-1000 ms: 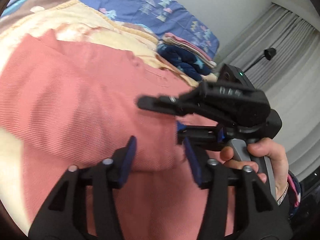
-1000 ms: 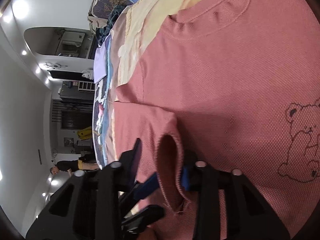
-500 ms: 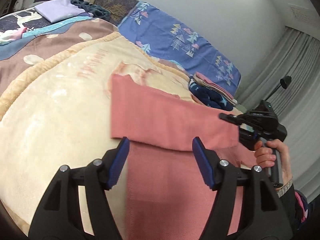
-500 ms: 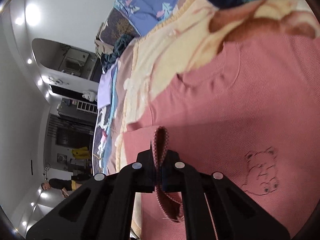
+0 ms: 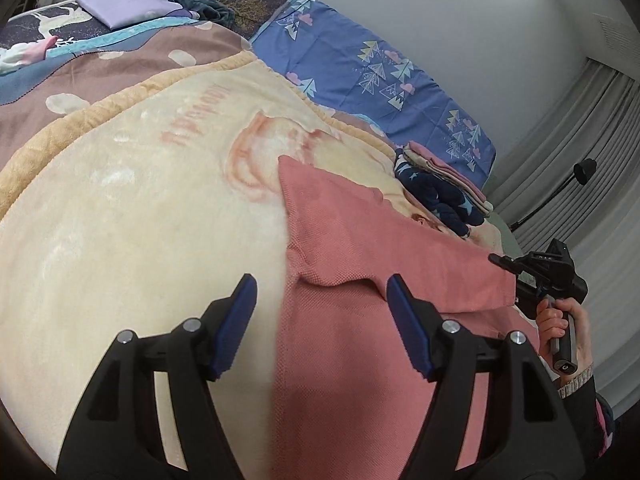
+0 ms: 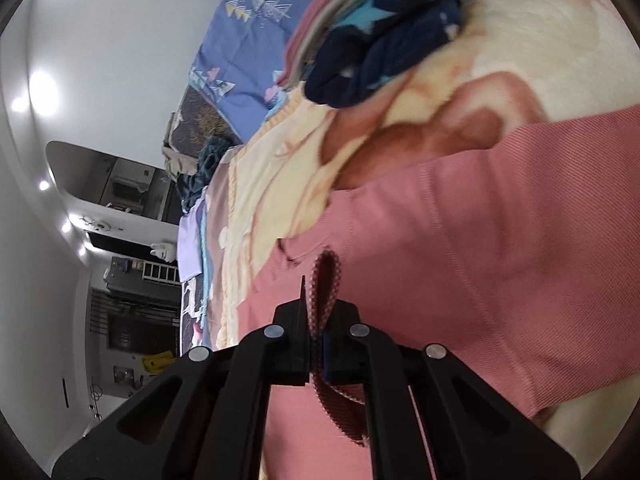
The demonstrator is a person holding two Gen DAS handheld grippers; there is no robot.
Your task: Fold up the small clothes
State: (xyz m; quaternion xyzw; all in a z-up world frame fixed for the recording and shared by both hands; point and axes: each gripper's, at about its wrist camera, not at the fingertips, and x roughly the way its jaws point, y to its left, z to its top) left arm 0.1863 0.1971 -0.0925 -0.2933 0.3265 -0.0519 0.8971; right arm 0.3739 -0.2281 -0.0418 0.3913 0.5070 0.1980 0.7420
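Shirt (image 5: 360, 248) folded | left gripper (image 5: 320, 320) open, empty | right gripper (image 6: 318, 320) pinching hem

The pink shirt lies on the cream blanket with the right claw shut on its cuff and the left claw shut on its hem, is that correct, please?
Not quite: in the left wrist view the left claw is open above the pink shirt, gripping nothing. The right claw is shut on the cuff, over the cream blanket.

Even, bright indoor light is given by ceiling lamps (image 6: 40, 82), with glare. Edges are bent and darkened; the shirt (image 6: 500, 240) seems slightly blurred.
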